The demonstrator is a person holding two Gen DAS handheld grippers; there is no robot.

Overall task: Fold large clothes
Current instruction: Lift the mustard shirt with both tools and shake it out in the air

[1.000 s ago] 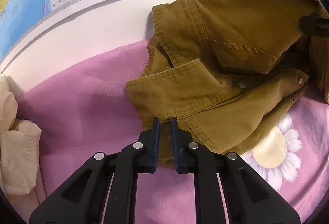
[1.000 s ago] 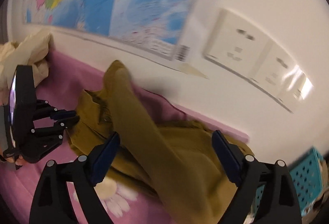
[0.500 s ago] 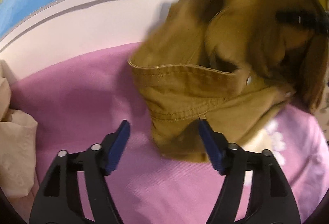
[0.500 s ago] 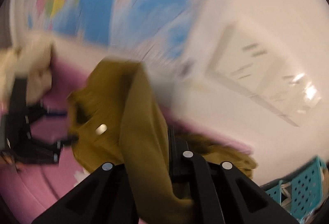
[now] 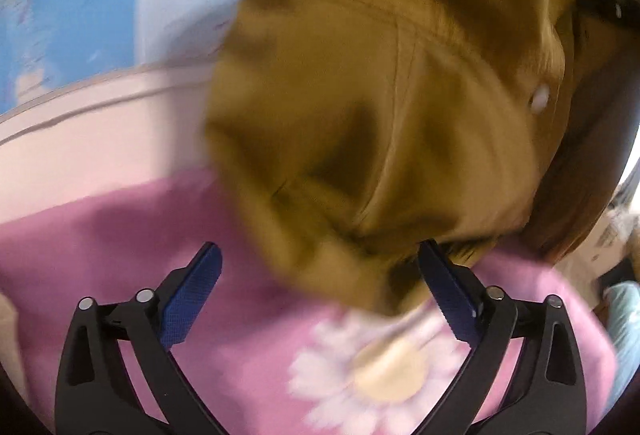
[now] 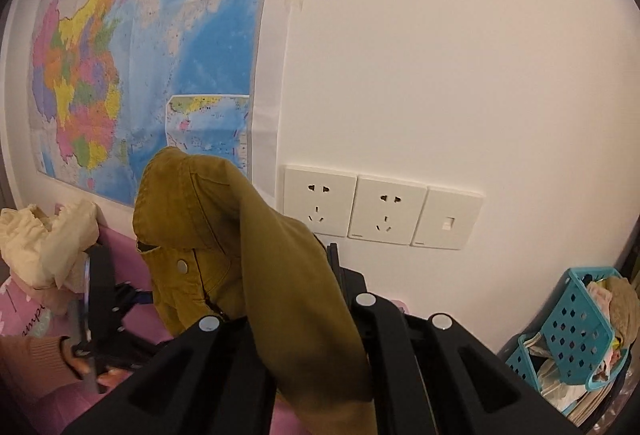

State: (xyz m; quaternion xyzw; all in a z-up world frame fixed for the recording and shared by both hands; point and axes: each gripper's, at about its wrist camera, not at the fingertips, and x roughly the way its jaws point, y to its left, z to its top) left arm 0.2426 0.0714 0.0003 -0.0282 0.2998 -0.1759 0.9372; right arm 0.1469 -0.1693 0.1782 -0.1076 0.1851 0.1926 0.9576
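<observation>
A mustard-brown jacket with snap buttons hangs lifted above the pink flowered blanket, blurred by motion. My left gripper is open and empty, its blue pads just below the jacket's lower edge. My right gripper is shut on the jacket, which drapes over its fingers and hides the tips. The left gripper and the hand holding it also show at the lower left of the right wrist view.
A wall map and wall sockets are behind. A cream garment lies crumpled at the blanket's far left. A teal basket with clothes stands at the right.
My left gripper let go of the jacket hem and opened wide. My right gripper shut on the jacket and lifted it up off the blanket.
</observation>
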